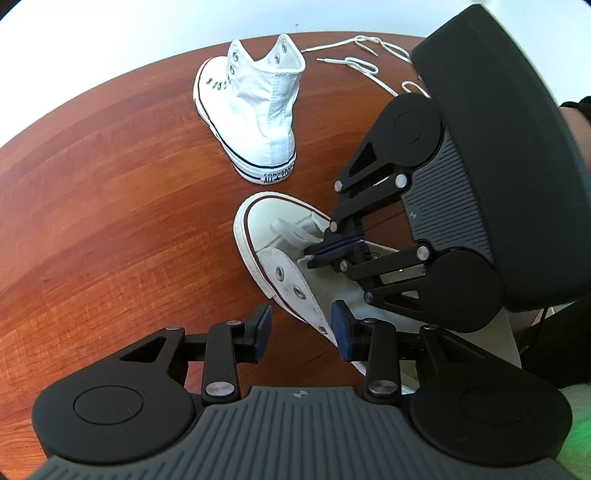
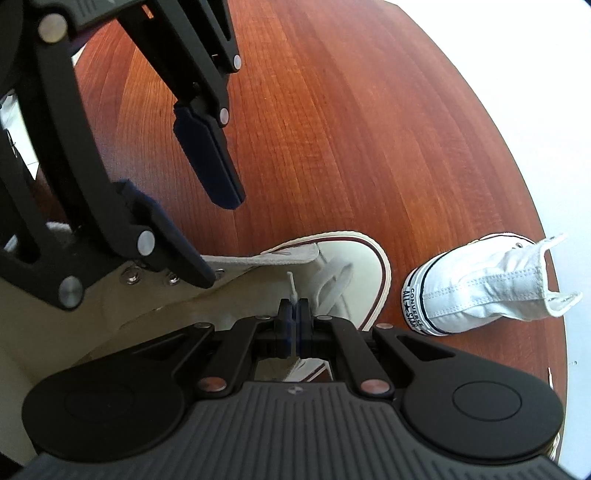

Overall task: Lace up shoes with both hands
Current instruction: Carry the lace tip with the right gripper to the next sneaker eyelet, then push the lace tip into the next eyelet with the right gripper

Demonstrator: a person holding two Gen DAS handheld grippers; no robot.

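Right tool (image 2: 293, 325) clamps one lace tip (image 2: 291, 286); left tool (image 1: 301, 334) gapes; two shoes, perhaps one loose lace.

The tabletop (image 1: 110, 206) is a reddish-brown wood with long plank seams and a fine grain, and its far edge runs in a curve. Beyond that edge lies a pale, plain white surface (image 1: 110, 33), brightly lit. In the right wrist view the same wood (image 2: 351, 129) fills the middle, with white (image 2: 535, 74) past its rim.
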